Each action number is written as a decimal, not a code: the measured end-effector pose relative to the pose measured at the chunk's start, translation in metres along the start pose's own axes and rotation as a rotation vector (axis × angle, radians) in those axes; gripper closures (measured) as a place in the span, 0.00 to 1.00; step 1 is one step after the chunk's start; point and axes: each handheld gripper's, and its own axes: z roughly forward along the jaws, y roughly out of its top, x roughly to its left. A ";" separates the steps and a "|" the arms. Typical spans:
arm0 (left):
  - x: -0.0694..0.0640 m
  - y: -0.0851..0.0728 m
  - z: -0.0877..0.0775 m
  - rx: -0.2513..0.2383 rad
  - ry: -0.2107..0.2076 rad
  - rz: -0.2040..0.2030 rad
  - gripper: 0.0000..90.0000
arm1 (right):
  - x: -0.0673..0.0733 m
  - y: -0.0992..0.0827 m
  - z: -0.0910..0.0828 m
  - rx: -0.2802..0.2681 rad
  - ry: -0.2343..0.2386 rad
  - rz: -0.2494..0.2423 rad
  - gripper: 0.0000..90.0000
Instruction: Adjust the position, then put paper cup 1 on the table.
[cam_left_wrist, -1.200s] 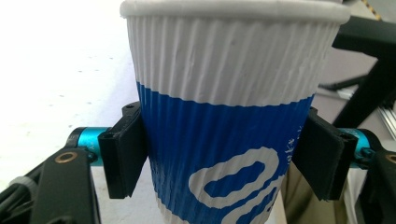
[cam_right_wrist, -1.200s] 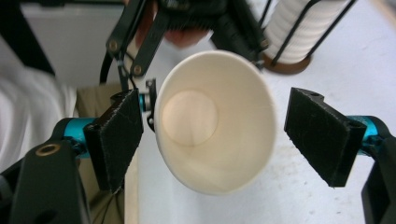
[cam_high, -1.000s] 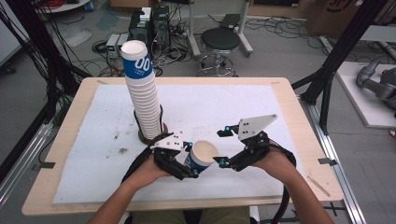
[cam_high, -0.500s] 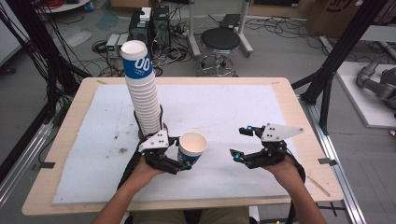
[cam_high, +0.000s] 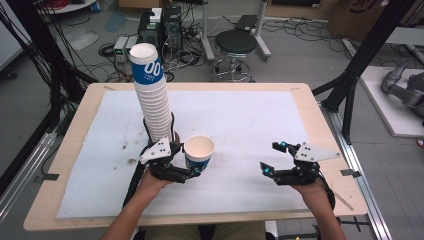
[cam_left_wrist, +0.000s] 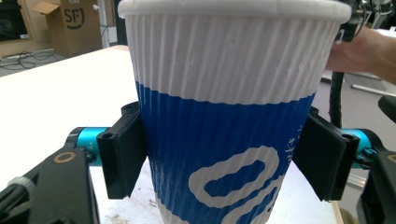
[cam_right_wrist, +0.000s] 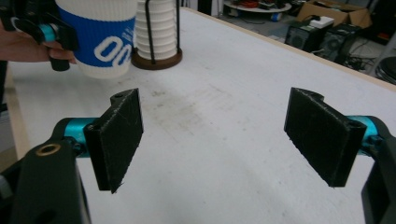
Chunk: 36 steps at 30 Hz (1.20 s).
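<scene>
Jaws of your left gripper (cam_high: 192, 167) pressed on both sides of the blue band of a ribbed paper cup (cam_high: 199, 153), which you held upright near the front of the table. In the left gripper view that cup (cam_left_wrist: 229, 116) sat squarely between the two black pads, its white rim at the top of the picture. Just behind your left hand (cam_high: 150, 182) stood the tall stack of cups (cam_high: 152, 97) in its wire holder with a round wooden base. Your right gripper (cam_high: 274, 157) was well apart to the right, its jaws spread wide with nothing between them, over the white mat (cam_high: 250, 115) that covered the wooden table (cam_high: 75, 125).
</scene>
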 end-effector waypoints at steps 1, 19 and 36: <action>0.000 0.000 0.000 -0.004 0.000 0.002 0.28 | -0.001 -0.002 -0.002 -0.004 -0.010 0.004 0.22; 0.004 0.004 0.002 -0.078 0.035 0.016 0.27 | -0.004 -0.012 -0.013 -0.013 -0.063 0.016 0.22; 0.027 0.025 0.037 -0.141 0.074 -0.005 0.27 | -0.007 -0.016 -0.018 -0.020 -0.081 0.026 0.22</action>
